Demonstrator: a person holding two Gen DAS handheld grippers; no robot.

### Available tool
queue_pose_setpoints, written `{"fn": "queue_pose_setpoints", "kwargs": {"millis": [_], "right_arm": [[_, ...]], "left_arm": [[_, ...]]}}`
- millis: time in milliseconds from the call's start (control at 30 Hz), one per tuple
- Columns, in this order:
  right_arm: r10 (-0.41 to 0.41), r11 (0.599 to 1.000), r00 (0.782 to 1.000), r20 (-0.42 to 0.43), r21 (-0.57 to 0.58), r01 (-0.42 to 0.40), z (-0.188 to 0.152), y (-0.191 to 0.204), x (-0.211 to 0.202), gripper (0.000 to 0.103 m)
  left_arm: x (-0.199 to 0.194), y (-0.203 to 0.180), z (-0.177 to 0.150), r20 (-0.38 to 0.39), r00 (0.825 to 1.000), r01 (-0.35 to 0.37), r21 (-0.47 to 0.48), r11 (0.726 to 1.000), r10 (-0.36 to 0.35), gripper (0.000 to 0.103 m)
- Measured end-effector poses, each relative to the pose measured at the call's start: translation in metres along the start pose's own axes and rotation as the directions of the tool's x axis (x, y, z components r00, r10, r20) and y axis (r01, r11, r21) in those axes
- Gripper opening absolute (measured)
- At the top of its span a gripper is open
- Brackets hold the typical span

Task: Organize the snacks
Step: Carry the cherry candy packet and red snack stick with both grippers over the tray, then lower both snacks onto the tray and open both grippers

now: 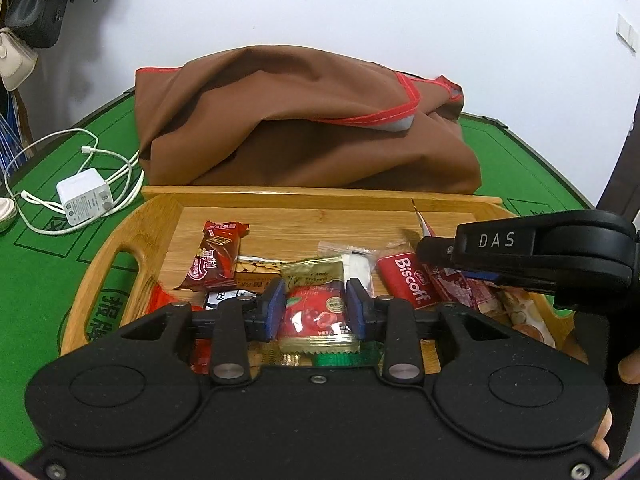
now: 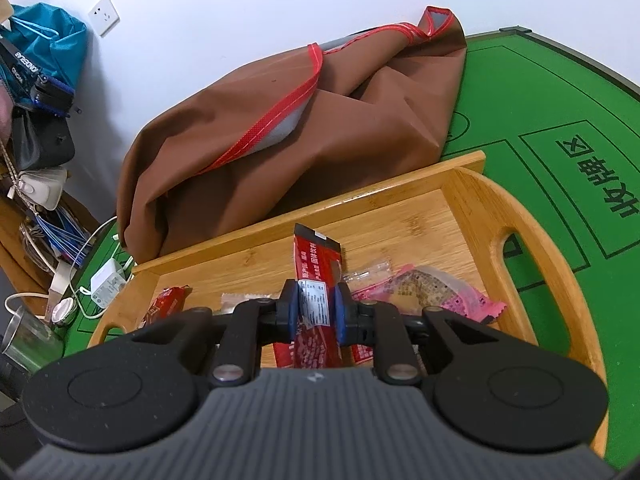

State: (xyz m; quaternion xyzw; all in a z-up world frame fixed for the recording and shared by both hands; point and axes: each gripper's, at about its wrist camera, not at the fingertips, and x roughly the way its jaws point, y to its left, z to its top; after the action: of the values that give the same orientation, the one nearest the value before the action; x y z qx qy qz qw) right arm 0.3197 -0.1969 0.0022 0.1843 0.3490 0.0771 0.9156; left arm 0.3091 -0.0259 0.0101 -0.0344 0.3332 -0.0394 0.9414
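A bamboo tray (image 1: 160,216) on the green table holds several snack packets. My left gripper (image 1: 315,304) is shut on a red and gold cherry candy packet (image 1: 316,304) over the tray's near side. A red wafer bar (image 1: 214,256) and a red Biscoff packet (image 1: 406,280) lie beside it. My right gripper (image 2: 316,310) is shut on a long red sachet (image 2: 316,280) and holds it above the tray (image 2: 472,184); it also shows in the left wrist view (image 1: 436,250). A pink packet (image 2: 432,286) lies under it to the right.
A brown cloth bag (image 1: 304,120) with red trim lies behind the tray, its mouth open to the right (image 2: 280,128). A white charger (image 1: 84,196) with its cable lies on the table at left. Bags hang on the wall at far left.
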Motion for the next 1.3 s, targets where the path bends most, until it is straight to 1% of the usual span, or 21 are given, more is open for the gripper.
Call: {"fn": "queue_pose_setpoints", "kwargs": {"millis": [67,167,200,267,333,467,533,567,633,667,733,800,867,900,1033,1300], "right_arm": [[0.003,1.0,1.0,0.001,-0.004,-0.003,0.0,0.0,-0.002,0.03],[0.013,1.0,1.0,0.003,-0.013,-0.013,0.0,0.0,-0.005,0.03],[0.017,1.0,1.0,0.005,-0.016,-0.017,0.0,0.0,-0.007,0.033],[0.017,1.0,1.0,0.014,-0.023,-0.017,0.001,0.001,-0.011,0.032],[0.019,0.999,1.0,0.024,-0.032,-0.018,0.002,0.001,-0.016,0.032],[0.008,0.998,0.999,0.046,-0.069,-0.005,0.002,0.004,-0.027,0.034],[0.003,0.996,0.998,0.059,-0.093,0.002,0.002,0.005,-0.033,0.035],[0.001,0.994,0.998,0.067,-0.105,0.006,0.002,0.006,-0.036,0.037],[-0.002,0.992,0.997,0.083,-0.128,0.013,0.0,0.007,-0.044,0.046],[-0.005,0.989,0.995,0.095,-0.144,0.019,-0.001,0.008,-0.049,0.055],[-0.009,0.984,0.993,0.114,-0.176,0.029,-0.003,0.01,-0.057,0.058],[-0.013,0.978,0.991,0.132,-0.206,0.041,-0.005,0.011,-0.067,0.063],[-0.006,0.973,0.99,0.14,-0.229,0.038,-0.009,0.012,-0.077,0.065],[-0.003,0.97,0.99,0.142,-0.239,0.037,-0.01,0.012,-0.082,0.068],[0.002,0.961,0.987,0.16,-0.273,0.043,-0.018,0.012,-0.1,0.073],[0.043,0.953,0.984,0.172,-0.303,0.011,-0.034,0.013,-0.128,0.086]], "left_arm": [[-0.002,-0.001,0.0,0.0,1.0,-0.006,0.006,1.0,0.006,0.032],[-0.005,-0.001,0.001,0.006,1.0,-0.012,0.006,1.0,0.012,0.036],[-0.007,-0.001,0.002,0.01,1.0,-0.015,0.005,1.0,0.015,0.038],[-0.009,0.0,0.003,0.016,1.0,-0.019,0.005,1.0,0.019,0.041],[-0.013,0.0,0.004,0.023,0.999,-0.025,0.009,1.0,0.025,0.046],[-0.021,0.001,0.005,0.037,0.999,-0.034,0.015,0.999,0.033,0.052],[-0.025,0.002,0.005,0.041,0.999,-0.032,0.015,0.999,0.032,0.058],[-0.028,0.002,0.005,0.044,0.999,-0.033,0.015,0.999,0.032,0.06],[-0.033,0.003,0.004,0.051,0.998,-0.038,0.018,0.999,0.037,0.07],[-0.036,0.004,0.003,0.057,0.998,-0.041,0.021,0.999,0.04,0.073],[-0.043,0.005,0.003,0.068,0.997,-0.05,0.03,0.998,0.047,0.082],[-0.05,0.007,0.001,0.077,0.995,-0.058,0.033,0.998,0.056,0.084],[-0.059,0.01,0.0,0.086,0.995,-0.059,0.028,0.998,0.056,0.088],[-0.064,0.013,-0.002,0.09,0.994,-0.059,0.023,0.998,0.056,0.091],[-0.08,0.021,-0.007,0.111,0.992,-0.067,0.016,0.998,0.065,0.095],[-0.109,0.026,-0.024,0.129,0.989,-0.082,0.041,0.996,0.076,0.099]]}}
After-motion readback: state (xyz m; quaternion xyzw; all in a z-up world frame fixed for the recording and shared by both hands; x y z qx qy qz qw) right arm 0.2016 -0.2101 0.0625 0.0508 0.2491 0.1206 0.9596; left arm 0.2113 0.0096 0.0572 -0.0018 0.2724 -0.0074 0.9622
